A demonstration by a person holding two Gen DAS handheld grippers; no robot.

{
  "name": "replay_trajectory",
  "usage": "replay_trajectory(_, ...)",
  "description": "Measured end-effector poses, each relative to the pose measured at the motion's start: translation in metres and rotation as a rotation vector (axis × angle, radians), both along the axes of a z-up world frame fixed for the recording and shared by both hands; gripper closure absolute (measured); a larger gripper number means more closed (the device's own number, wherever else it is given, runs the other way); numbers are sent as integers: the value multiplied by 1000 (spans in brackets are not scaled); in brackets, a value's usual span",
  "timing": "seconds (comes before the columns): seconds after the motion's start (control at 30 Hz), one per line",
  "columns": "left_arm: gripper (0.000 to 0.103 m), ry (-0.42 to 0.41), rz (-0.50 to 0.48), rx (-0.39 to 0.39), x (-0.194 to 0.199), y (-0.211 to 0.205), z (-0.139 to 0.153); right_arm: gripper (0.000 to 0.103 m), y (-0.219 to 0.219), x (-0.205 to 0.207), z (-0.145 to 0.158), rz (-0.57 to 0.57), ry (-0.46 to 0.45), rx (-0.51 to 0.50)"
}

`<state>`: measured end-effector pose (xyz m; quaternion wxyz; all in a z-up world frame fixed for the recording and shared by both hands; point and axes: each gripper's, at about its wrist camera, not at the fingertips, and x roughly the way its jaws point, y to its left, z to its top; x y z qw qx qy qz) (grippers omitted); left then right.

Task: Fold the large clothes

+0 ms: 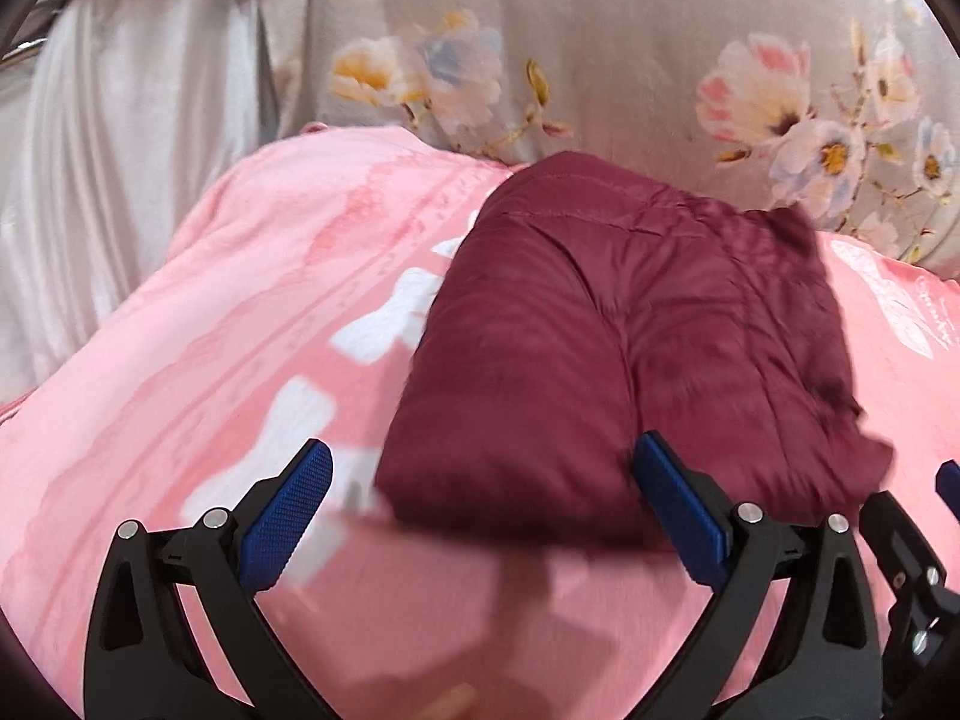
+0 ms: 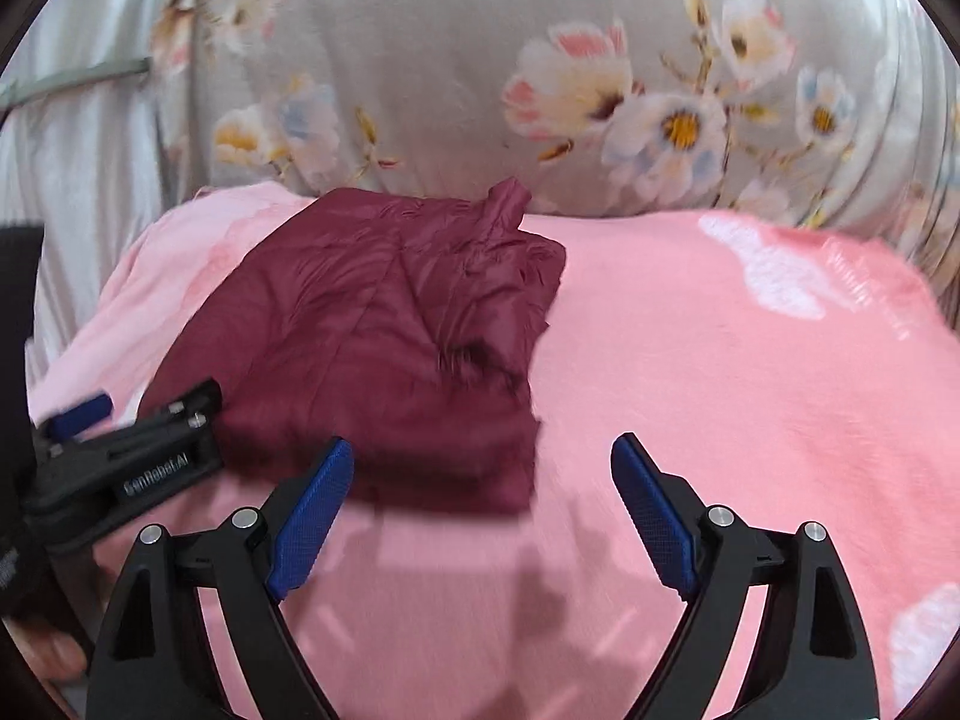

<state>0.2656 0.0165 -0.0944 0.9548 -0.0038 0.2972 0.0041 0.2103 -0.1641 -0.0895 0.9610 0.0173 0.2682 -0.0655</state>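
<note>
A maroon padded jacket (image 1: pixel 624 348) lies folded into a thick rectangle on a pink blanket (image 1: pixel 198 360). My left gripper (image 1: pixel 483 459) hovers at the jacket's near edge with its jaws wide apart. Its right finger (image 1: pixel 678 504) overlaps the jacket's front edge, and the pads press on nothing. In the right wrist view the jacket (image 2: pixel 384 336) sits left of centre, its collar (image 2: pixel 507 201) sticking up at the far end. My right gripper (image 2: pixel 483 447) stands open just in front of the jacket's near right corner. My left gripper (image 2: pixel 159 396) shows at the left edge beside the jacket.
A grey floral quilt (image 2: pixel 600 90) rises behind the blanket. Pale grey cloth (image 1: pixel 120 180) hangs at the left. Pink blanket (image 2: pixel 750 360) stretches to the right of the jacket. A person's hand (image 2: pixel 60 654) in a dark sleeve shows at the lower left.
</note>
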Motion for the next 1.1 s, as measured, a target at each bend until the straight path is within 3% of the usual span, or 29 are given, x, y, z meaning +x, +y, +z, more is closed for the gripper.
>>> replay_trajectory(0.33, 5, 34, -12, 58, -76, -12, -9, 17, 10, -51, -15, -29, 78, 24)
replay_trajectory(1.1, 5, 40, -3, 85, -82, -16, -11, 17, 11, -54, -20, -52, 106, 4)
